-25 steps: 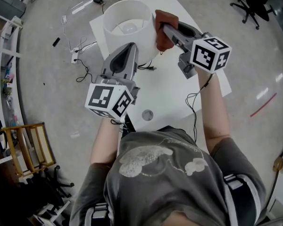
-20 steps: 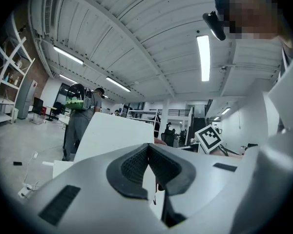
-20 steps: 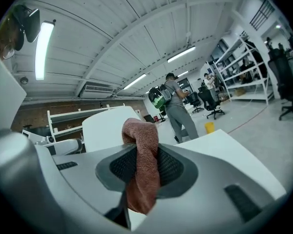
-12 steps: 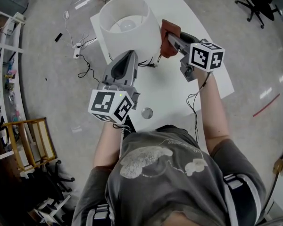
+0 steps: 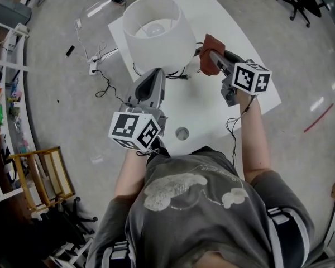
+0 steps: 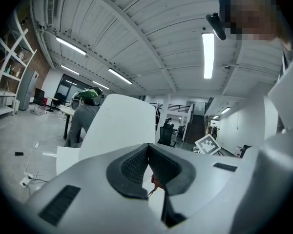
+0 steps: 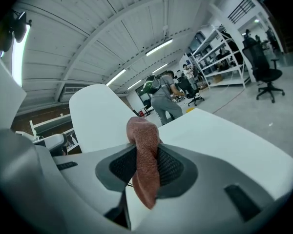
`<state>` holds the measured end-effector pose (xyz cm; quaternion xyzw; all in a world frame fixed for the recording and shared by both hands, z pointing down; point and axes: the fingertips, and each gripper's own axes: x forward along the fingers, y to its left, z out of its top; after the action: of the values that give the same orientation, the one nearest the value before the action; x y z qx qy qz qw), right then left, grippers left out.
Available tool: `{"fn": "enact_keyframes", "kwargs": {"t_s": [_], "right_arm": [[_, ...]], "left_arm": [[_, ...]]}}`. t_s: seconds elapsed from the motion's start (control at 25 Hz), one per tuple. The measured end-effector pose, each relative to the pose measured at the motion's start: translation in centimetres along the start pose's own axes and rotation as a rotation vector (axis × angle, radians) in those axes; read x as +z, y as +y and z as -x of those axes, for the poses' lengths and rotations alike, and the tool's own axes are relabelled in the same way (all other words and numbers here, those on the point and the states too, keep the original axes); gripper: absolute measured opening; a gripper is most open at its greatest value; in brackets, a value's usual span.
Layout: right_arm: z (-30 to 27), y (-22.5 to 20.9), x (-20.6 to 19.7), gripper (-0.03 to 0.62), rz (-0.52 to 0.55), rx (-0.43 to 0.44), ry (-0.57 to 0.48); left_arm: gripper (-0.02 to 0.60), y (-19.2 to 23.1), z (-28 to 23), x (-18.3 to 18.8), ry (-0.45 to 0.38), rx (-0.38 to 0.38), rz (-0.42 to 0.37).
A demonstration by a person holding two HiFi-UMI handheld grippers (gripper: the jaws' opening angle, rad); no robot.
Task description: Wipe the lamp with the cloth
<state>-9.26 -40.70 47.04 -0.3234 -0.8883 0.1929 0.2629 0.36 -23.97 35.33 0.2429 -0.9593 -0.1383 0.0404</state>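
Cloth (image 7: 142, 130) pinched between right gripper (image 7: 145, 156) fingers near the lamp (image 5: 156, 32); left gripper (image 6: 147, 152) fingers closed, empty.

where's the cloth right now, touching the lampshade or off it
Cannot tell. In the head view the cloth sits right beside the lampshade edge with no plain gap or contact; the right gripper view only overlaps them.

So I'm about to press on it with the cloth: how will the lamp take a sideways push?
The lamp probably tips or slides easily: its wide shade looks thin and light, standing free on the table. The shade may flex or dent under pressure. The cloth droops limp from the right tool, so it should cushion contact.
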Motion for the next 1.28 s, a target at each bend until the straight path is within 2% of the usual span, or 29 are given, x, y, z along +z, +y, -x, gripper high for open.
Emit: {"fn": "enact_keyframes", "kwargs": {"t_s": [0.24, 0.48, 0.72, 1.0, 1.08, 1.28], "right_arm": [[1.3, 1.2, 0.5, 0.092, -0.008, -0.085, -0.099], [5.2, 4.3, 0.5, 0.092, -0.027, -0.169, -0.249], [6.7, 11.7, 1.8, 0.092, -0.013, -0.235, -0.332], [5.9, 19.3, -0.7, 0.092, -0.003, -0.251, -0.412], [5.1, 21.2, -2.0, 0.092, -0.011, -0.248, -0.420], [3.5, 23.7, -5.2, 0.091, -0.041, -0.294, -0.350]], "left_arm": [[0.008, 2.2, 0.0, -0.3, 0.011, -0.100, 0.005], [0.008, 3.1, 1.2, -0.5, 0.036, -0.239, 0.024], [0.008, 6.7, 4.0, 3.2, 0.015, -0.333, 0.060], [0.008, 10.2, 7.9, 4.7, 0.021, -0.408, 0.062], [0.008, 10.9, 9.1, 5.0, 0.026, -0.433, 0.064], [0.008, 12.3, 11.1, 4.9, 0.052, -0.468, 0.086]]}}
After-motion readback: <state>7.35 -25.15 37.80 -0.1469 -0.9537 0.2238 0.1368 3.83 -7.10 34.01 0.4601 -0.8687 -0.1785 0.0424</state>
